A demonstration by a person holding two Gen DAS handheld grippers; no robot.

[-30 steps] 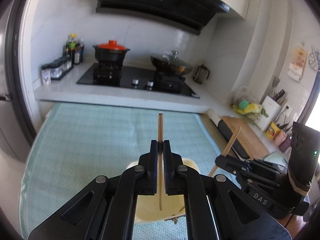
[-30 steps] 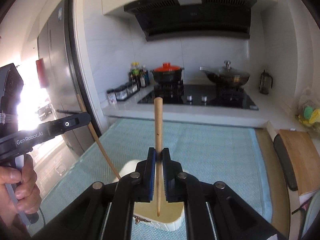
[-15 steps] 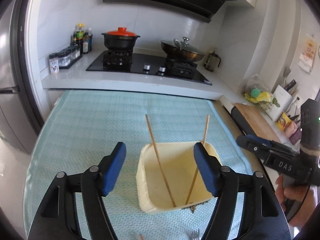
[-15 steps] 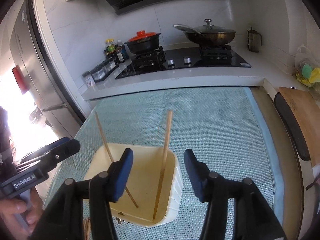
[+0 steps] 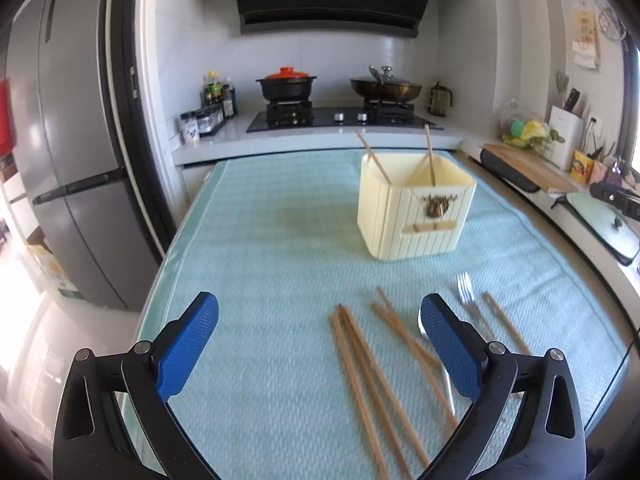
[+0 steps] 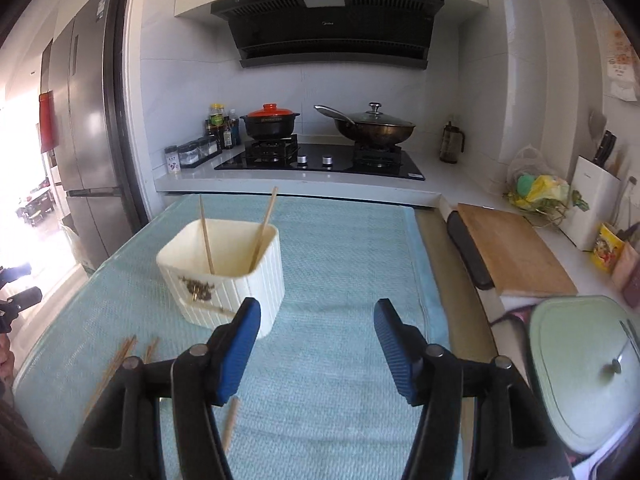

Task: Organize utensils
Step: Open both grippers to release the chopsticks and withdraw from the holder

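Table under a light-blue woven mat [image 5: 280,264]. On it: 1 cream holder [image 5: 416,216] standing upright, loose wooden chopsticks [image 5: 372,364] and 1 fork [image 5: 468,296] lying flat nearer.

Left wrist view sat low over the near edge of the pale blue woven table mat [image 5: 260,248], looking forward toward the black glass stovetop [image 5: 344,118]. Right wrist view rode further right and closer in, facing the same way. Both took in the cream ribbed plastic utensil holder [image 5: 416,216] [image 6: 236,280], the mat and the stove wall.
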